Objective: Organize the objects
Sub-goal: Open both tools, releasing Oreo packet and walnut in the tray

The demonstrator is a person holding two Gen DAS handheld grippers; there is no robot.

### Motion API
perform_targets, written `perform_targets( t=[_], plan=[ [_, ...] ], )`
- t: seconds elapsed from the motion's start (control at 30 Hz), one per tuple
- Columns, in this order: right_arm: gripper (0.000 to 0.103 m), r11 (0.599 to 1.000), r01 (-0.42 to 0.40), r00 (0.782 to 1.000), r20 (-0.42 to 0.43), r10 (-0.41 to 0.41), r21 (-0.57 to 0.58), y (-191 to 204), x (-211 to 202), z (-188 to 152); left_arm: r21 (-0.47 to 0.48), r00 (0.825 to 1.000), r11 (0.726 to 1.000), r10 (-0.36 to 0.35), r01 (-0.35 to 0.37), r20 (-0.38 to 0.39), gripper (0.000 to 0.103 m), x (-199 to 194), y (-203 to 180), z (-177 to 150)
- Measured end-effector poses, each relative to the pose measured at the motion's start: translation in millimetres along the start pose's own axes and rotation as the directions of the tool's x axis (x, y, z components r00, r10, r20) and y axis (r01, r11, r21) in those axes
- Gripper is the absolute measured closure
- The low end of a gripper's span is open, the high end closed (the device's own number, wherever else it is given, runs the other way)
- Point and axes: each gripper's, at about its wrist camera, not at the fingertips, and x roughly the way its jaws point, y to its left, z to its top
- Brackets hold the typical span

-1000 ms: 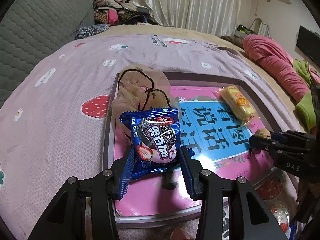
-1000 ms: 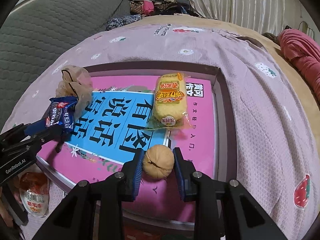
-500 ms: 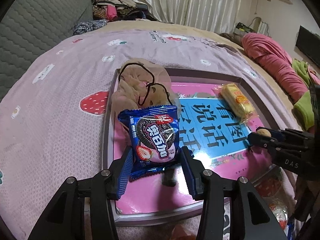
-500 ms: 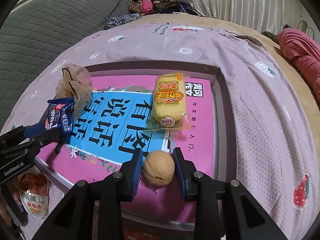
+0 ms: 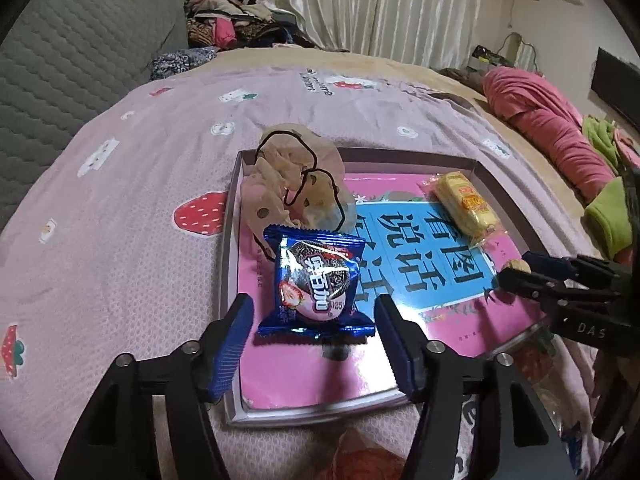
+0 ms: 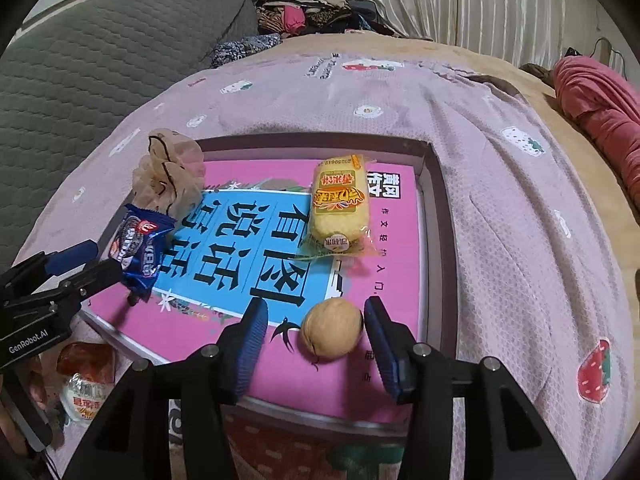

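Left tongs (image 5: 314,334) are spreading, pads clear of the blue cookie packet (image 5: 316,284), which lies on the near left of the pink tray (image 5: 230,240), just in front of the crumpled beige bag (image 5: 298,182). Over to the right, the right tongs (image 6: 316,340) are opening too, with the walnut (image 6: 331,329) sitting between them on the tray's near right, beside the right pad. The yellow cake packet (image 6: 338,204) lies farther back.

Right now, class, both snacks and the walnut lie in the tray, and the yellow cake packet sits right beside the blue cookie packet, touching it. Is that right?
Not quite. The yellow cake packet lies apart from the blue cookie packet, across the tray, as the right wrist view shows. The walnut does lie in the tray.
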Motion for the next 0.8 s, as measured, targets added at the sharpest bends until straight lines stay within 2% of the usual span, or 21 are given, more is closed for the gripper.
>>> perform_targets(
  t=[0.17,0.37,0.47,0.73,0.8],
  plan=[
    [0.047,1.0,-0.005,1.0,0.023,0.005,0.0,2.7,-14.7,-0.1,0.001,1.0,1.0,0.017,-0.017,0.005,0.028,-11.0,-0.8,-2.1],
    [0.044,1.0,-0.004,0.999,0.048,0.005,-0.01,8.6,-38.4,0.2,0.003,0.999,1.0,0.026,-0.026,0.022,0.025,-30.1,0.1,-1.9],
    [0.037,1.0,-0.005,0.998,0.065,0.006,-0.009,9.9,-52.5,0.2,-0.005,0.999,0.999,0.035,-0.035,0.031,0.023,-42.9,1.4,-0.7],
    [0.028,0.999,0.004,0.994,0.106,0.0,-0.037,21.6,-95.7,-2.4,0.016,0.997,0.999,0.048,-0.049,0.06,0.017,-80.4,-6.8,0.5],
    [0.027,0.999,-0.001,0.993,0.115,0.006,-0.042,24.2,-106.0,-3.3,0.025,0.996,0.998,0.057,-0.059,0.065,0.011,-89.9,-8.8,0.4]
  ],
)
